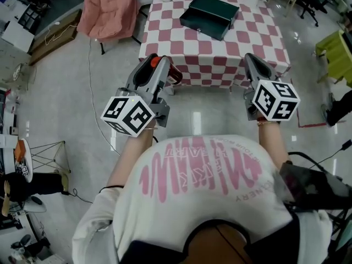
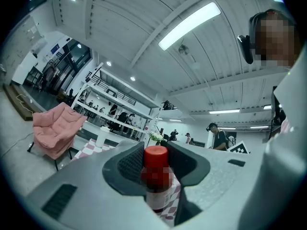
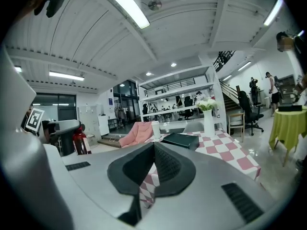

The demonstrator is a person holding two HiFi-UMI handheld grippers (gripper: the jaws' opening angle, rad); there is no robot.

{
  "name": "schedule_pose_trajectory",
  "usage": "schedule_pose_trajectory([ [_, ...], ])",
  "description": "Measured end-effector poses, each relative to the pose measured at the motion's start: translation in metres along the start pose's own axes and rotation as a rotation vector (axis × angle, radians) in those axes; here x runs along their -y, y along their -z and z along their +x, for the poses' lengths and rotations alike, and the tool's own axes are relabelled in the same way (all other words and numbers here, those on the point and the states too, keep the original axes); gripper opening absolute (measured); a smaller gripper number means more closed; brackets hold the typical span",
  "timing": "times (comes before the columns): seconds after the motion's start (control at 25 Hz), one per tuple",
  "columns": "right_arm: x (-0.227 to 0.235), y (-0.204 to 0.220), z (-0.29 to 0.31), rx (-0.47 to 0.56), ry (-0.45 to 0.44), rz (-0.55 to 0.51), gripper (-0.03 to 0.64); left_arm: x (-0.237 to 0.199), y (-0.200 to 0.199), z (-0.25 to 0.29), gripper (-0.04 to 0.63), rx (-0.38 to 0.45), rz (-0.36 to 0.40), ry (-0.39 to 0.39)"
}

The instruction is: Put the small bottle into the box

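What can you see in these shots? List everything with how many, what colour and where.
table: one, pink-and-white checked cloth, ahead of the person
box: one, dark green, on the table's far half
small bottle: one, red cap, between the left gripper's jaws
cup: one, white, at the table's far edge
vase: one, white, with flowers, at the table's far edge
chair: one, pink, left of the table
side table: one, yellow-green cloth, far right
left gripper: one, grey, shut on the small bottle, short of the table
right gripper: one, grey, jaws together, empty
marker cubes: two, black-and-white, one on each gripper
shirt: one, white with pink print, bottom of the head view
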State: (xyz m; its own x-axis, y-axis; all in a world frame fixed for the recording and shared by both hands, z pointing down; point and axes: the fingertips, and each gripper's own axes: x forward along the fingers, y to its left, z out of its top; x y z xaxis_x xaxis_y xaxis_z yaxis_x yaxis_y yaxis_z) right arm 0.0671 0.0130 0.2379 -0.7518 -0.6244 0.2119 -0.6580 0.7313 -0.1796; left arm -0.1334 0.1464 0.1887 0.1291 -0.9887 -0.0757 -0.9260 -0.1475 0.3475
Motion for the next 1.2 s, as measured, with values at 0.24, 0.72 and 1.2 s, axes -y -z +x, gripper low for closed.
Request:
schedule_pose_trajectory([
  [0.24,0.021,-0.004,0.008,0.029,-0.024,0.014,0.005,0.002,0.013,0.022,0.15,0.01,-0.015,-0.007],
  [0.72,0.045,0.025,0.047,-0.053,-0.042,0.05,0.005,-0.01,0.03,0.065,0.15,-0.021,0.04,0.0],
  [1.2,0.079,0.035,0.095,-0.095,-0.014,0.124,0.005,-0.032,0.042,0.147,0.15,-0.079,-0.008,0.093],
])
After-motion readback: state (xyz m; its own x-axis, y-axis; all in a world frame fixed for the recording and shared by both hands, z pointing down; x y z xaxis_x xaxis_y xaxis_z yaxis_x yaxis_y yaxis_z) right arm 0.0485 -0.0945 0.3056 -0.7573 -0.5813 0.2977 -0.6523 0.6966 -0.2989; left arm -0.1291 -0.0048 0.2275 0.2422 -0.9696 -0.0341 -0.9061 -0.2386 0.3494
